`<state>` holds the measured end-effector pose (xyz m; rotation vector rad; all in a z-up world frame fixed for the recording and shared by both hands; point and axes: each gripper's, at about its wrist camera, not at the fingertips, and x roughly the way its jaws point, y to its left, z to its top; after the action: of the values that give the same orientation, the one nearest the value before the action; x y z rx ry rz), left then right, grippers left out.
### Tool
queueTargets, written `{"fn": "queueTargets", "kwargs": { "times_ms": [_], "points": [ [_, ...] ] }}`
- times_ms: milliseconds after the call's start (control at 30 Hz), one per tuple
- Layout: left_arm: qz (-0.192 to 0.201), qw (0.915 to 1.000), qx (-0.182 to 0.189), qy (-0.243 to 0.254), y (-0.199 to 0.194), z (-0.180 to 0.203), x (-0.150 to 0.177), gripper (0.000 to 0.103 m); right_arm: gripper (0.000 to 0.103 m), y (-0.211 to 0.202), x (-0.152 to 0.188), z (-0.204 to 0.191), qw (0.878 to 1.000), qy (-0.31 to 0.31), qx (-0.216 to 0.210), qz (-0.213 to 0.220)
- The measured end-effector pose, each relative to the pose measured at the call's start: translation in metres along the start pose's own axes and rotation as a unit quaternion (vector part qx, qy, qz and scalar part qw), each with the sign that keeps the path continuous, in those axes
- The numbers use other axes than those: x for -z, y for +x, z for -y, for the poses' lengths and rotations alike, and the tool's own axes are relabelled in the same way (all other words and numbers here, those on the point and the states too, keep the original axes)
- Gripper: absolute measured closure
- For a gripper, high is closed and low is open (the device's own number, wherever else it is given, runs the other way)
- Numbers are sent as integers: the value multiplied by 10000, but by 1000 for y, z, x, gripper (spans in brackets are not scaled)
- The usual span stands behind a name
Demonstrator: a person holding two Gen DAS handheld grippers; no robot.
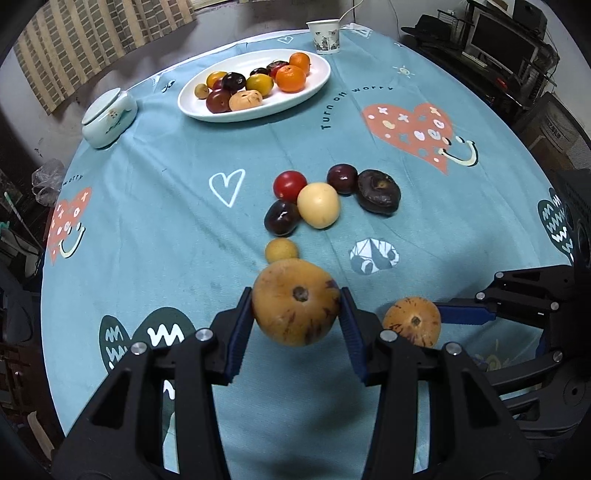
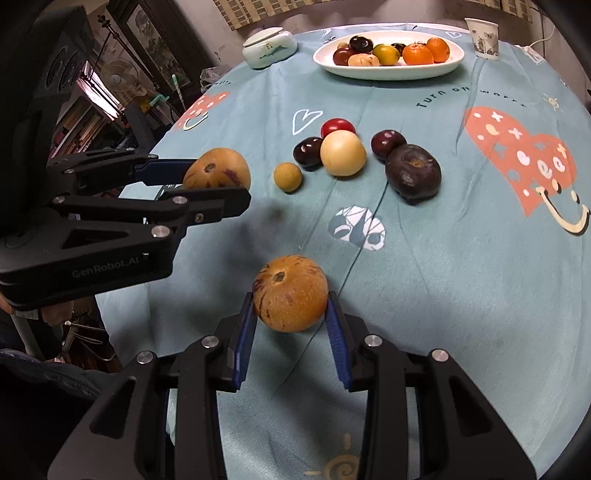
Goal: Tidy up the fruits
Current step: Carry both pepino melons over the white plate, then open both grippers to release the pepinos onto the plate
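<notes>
Now each tool pinches a melon — left tool point(image 1: 296, 308), right tool point(image 2: 290, 295).

Matt printed cloth tablecloth point(image 1: 147, 206), glossy white ceramic plate point(image 1: 317, 86), paper cup point(image 1: 325, 37), ribbed blue fingers point(image 1: 242, 325).

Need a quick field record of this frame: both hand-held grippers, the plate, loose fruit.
left hand-held gripper: shut on larger speckled melon, lifted off cloth
right hand-held gripper: shut on smaller speckled melon
plate: white oval, far side, holds oranges, plums and other fruit
loose fruit on tablecloth: six, clustered mid-table
cup: upright, beyond plate
</notes>
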<state>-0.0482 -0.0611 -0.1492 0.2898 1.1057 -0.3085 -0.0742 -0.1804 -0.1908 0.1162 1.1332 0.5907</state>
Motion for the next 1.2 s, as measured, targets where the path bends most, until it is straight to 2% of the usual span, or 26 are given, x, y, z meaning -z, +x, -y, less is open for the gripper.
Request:
{"fn": "queueTargets", "kwargs": {
  "times_ms": [267,433,567,733,867,1067,1200],
  "points": [
    [-11,10000,74,33,3,3,-5,57,65,-10,1,4,9998,118,36,180],
    [-65,9996,259,40,8,1,-11,57,65,-3,6,8,9998,195,38,54],
    [47,9985,490,-254,6,-23,-20,57,65,-3,3,11,9996,271,24,44],
    [170,9972,431,-581,8,-58,-39,57,65,-7,-16,17,9996,255,28,126],
    [283,9963,409,-703,12,-76,-69,57,65,-16,-51,24,9993,121,18,349],
    [612,9948,281,-770,32,-87,-156,56,65,-21,-142,44,9959,-85,231,874],
    [704,9938,160,-847,62,-99,-217,56,65,-15,-208,72,9917,19,512,1176]
  ]
}}
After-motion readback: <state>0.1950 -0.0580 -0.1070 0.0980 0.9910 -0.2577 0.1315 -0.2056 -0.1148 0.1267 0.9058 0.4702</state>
